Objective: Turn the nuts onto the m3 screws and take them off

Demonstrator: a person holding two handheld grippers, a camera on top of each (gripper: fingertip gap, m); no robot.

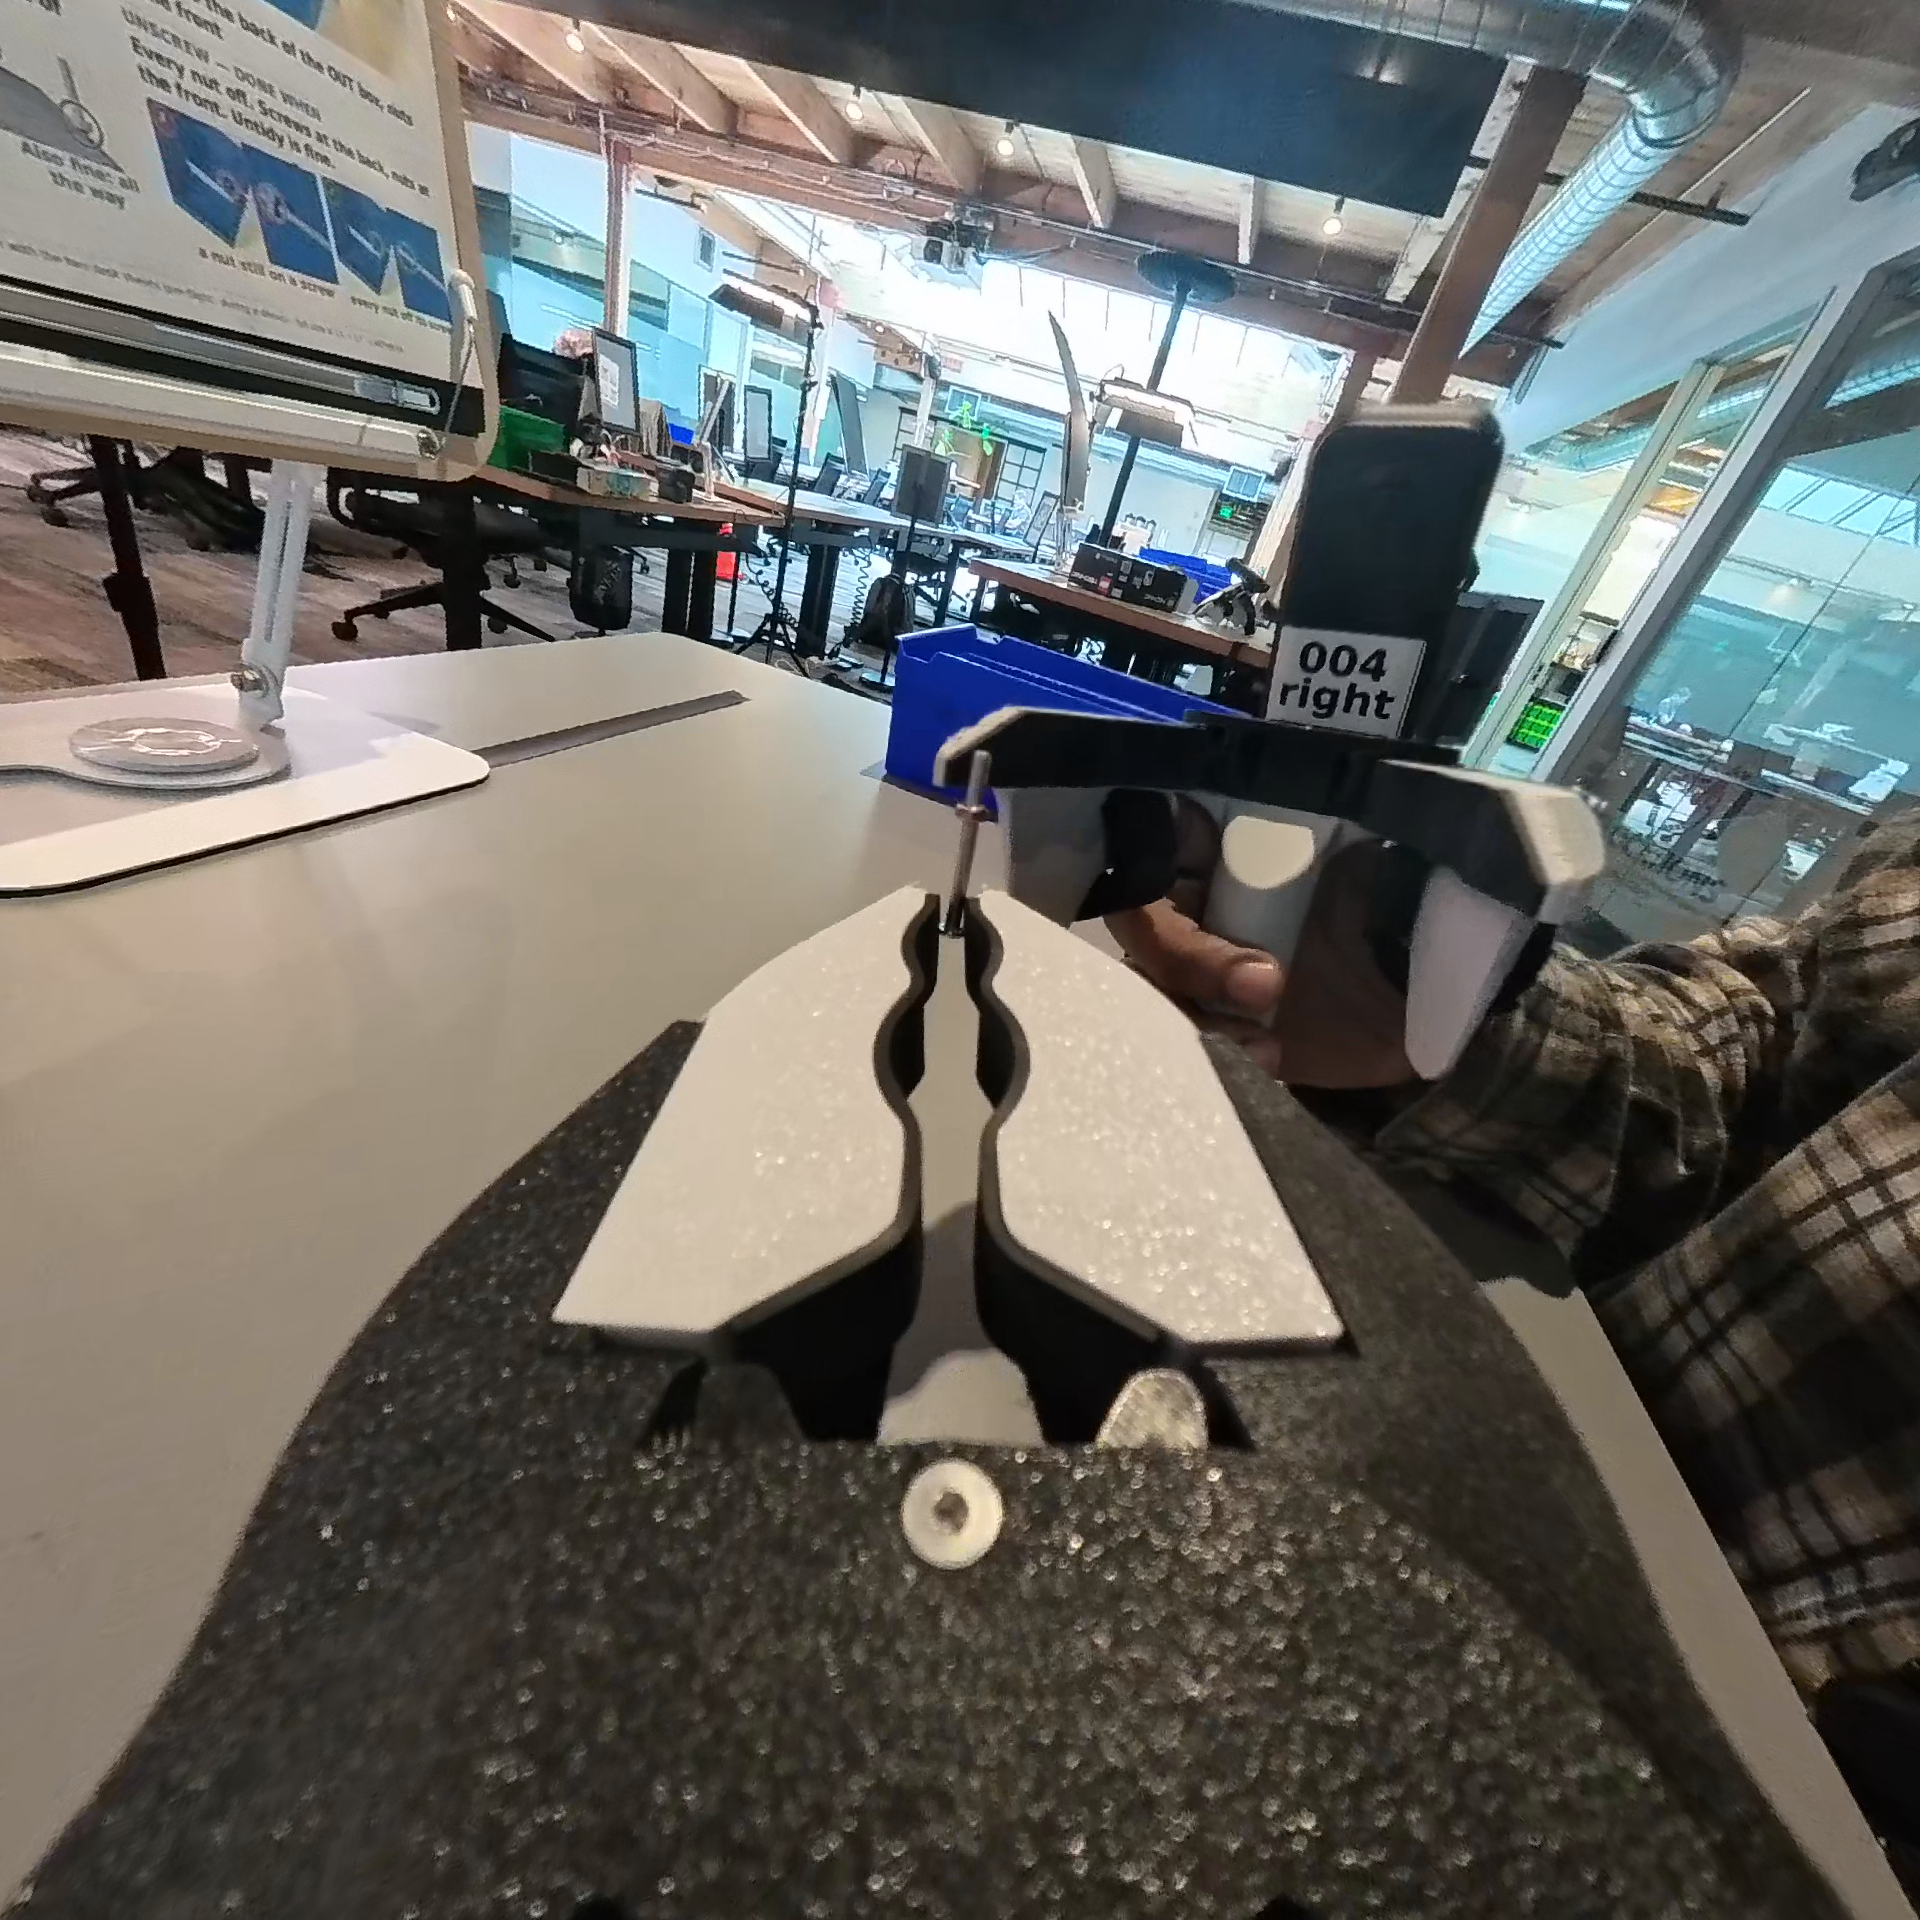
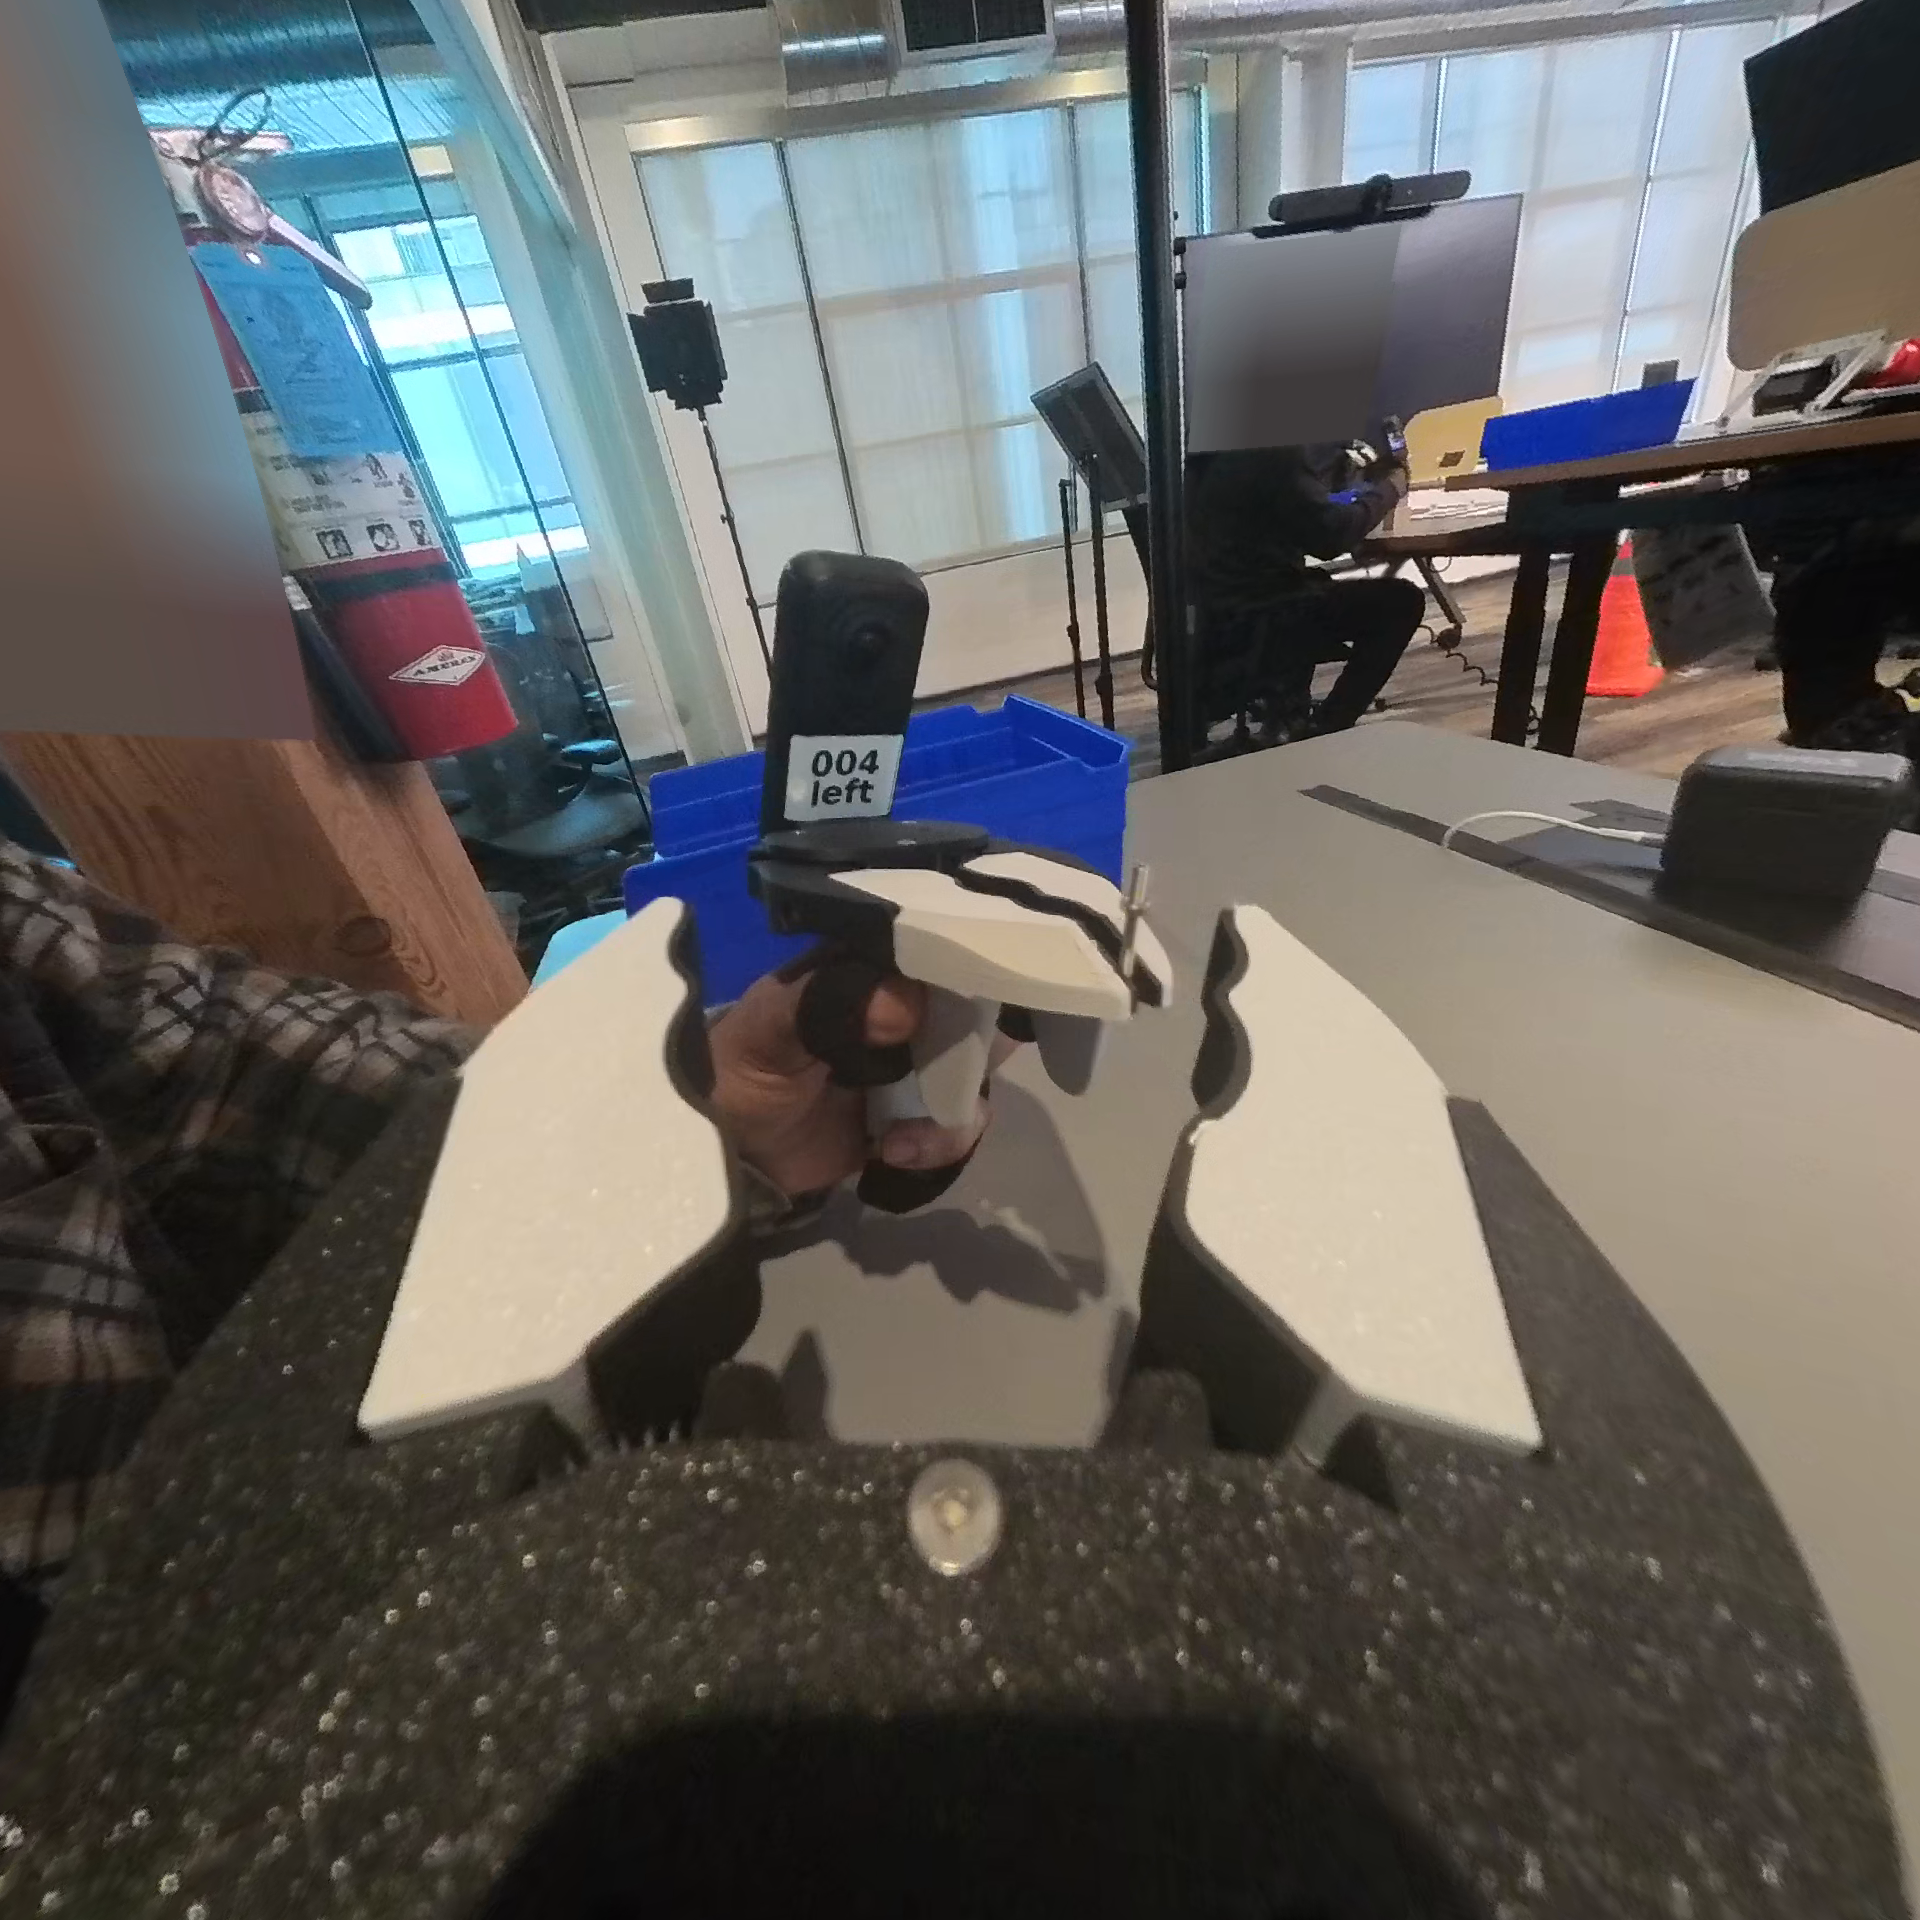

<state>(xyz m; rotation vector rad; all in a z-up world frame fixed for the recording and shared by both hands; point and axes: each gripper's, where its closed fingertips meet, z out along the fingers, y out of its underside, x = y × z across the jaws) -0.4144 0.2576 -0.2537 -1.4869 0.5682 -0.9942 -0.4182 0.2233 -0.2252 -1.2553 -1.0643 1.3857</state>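
While left tongs [image 1: 951,914] clamp the upright screw [image 1: 964,842], right tongs [image 2: 951,935] apart

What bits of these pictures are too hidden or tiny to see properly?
- Screw bottom end: left wrist view, pinched between the left tongs' tips, so its head is hidden.
- A nut on the screw: too small to tell in either view; a slightly thicker band midway may be one.
- Blue bin contents: both views, its walls and the tools hide the inside.
- Right tongs: open in their own view, touching nothing.
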